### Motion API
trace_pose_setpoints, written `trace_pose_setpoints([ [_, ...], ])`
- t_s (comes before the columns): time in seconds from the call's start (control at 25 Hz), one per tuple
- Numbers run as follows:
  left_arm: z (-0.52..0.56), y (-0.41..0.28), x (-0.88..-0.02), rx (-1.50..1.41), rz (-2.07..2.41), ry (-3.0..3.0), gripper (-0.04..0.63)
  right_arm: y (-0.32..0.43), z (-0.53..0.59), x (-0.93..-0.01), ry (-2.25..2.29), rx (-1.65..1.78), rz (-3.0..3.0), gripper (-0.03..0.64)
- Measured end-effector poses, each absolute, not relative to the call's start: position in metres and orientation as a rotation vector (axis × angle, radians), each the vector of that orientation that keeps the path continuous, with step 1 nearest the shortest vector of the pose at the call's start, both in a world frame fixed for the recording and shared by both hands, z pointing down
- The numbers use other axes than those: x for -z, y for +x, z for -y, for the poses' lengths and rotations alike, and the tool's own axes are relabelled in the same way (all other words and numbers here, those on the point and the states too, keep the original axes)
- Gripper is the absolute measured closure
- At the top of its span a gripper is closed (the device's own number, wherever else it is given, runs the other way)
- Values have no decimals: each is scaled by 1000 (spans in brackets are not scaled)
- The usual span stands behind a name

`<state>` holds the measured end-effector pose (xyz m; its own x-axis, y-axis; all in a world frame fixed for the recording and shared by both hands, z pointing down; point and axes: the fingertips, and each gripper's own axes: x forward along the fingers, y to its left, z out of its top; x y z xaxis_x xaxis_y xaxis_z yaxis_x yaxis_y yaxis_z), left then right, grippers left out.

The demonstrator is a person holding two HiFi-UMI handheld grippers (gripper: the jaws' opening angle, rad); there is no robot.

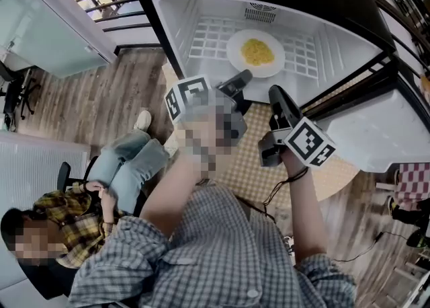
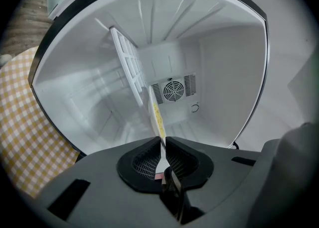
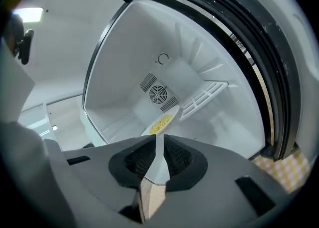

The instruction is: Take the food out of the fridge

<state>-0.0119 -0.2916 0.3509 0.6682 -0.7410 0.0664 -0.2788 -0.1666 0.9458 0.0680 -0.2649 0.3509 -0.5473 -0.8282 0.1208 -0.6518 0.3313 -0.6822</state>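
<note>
Wood-plank floor point(image 1: 101, 98), with a small black fridge point(image 1: 201, 11) standing open and a yellow check cloth point(image 1: 252, 155) below its mouth.

Left claw point(image 1: 238, 82): the tips are just inside the fridge opening. The jaws are pinched down on the near rim of the white plate point(image 1: 233, 51). In the left gripper view that rim runs edge-on between my pads point(image 2: 147, 160), and the plate stretches away toward the round fan vent point(image 2: 173, 90) on the far wall.

Right claw point(image 1: 275, 93): it sits to the right of the left one, at the fridge's near edge and apart from the plate. In the right gripper view its jaws stand a narrow gap apart with nothing gripped. The plate shows beyond the tips.

Task item: a heap of yellow food point(image 1: 257, 51) lies in the middle of the plate. The plate is inside the fridge on the white grid shelf point(image 1: 208, 37), toward the shelf's near right part.

Outward: the fridge door point(image 1: 376, 132) is swung out to the right. A seated person in a plaid shirt and jeans point(image 1: 74, 222) is at the near left, well apart from the fridge.
</note>
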Motion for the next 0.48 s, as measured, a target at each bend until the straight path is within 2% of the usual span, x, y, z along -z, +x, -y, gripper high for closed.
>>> trace_pose_setpoints([
  [0.08, 291, -13, -351, 509, 816, 1742, 558, 68, 272, -351, -1308, 1060, -2302, 597],
  [0.16, 290, -13, -352, 508, 808, 1742, 558, 69, 278, -350, -1277, 1093, -2251, 546],
  [0.48, 287, -15, -353, 497, 792, 1754, 558, 66, 291, -353, -1230, 1145, -2189, 545],
])
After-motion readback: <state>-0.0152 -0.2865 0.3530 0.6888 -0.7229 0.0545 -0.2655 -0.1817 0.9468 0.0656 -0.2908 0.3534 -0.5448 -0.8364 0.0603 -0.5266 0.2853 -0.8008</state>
